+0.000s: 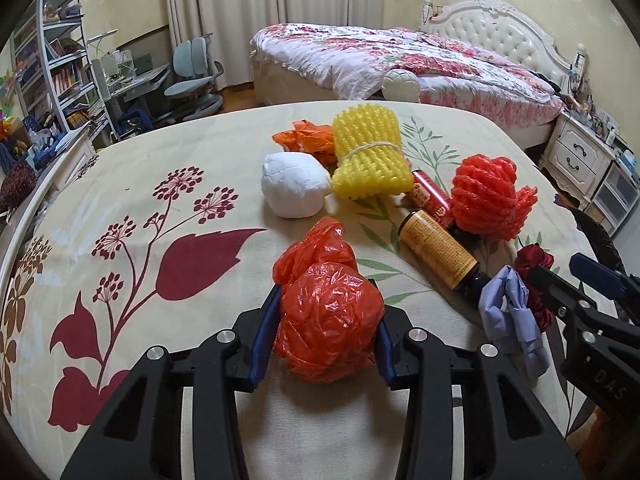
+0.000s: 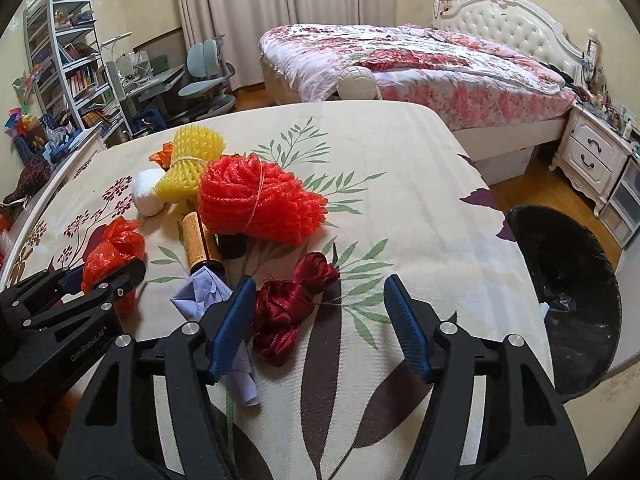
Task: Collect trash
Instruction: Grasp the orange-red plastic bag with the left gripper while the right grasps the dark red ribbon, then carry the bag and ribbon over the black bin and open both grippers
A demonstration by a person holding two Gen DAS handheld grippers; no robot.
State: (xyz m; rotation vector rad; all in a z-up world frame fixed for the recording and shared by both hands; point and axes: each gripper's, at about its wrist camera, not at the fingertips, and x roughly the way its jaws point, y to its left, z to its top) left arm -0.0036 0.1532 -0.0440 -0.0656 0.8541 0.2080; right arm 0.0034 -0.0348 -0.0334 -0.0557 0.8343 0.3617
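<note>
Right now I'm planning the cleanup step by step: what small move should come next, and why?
Probably carry the left gripper with its red plastic bag across to the black bin at the table's right edge. The bag is already pinched between the jaws, while the right gripper is open and empty near the dark red ribbon, so dropping the held piece seems the nearest gain.

The cream bedspread (image 1: 168, 152) is showing dark red flowers and green leaf sprigs. On it are lying a glossy red-orange plastic bag (image 1: 328, 320), a yellow foam net (image 1: 370, 156), a red foam net (image 2: 256, 200), a white ball (image 1: 294, 190), a lilac cloth (image 2: 212, 296) and a maroon ribbon (image 2: 288, 304). The black tools are wearing blue pads (image 2: 406, 328).
</note>
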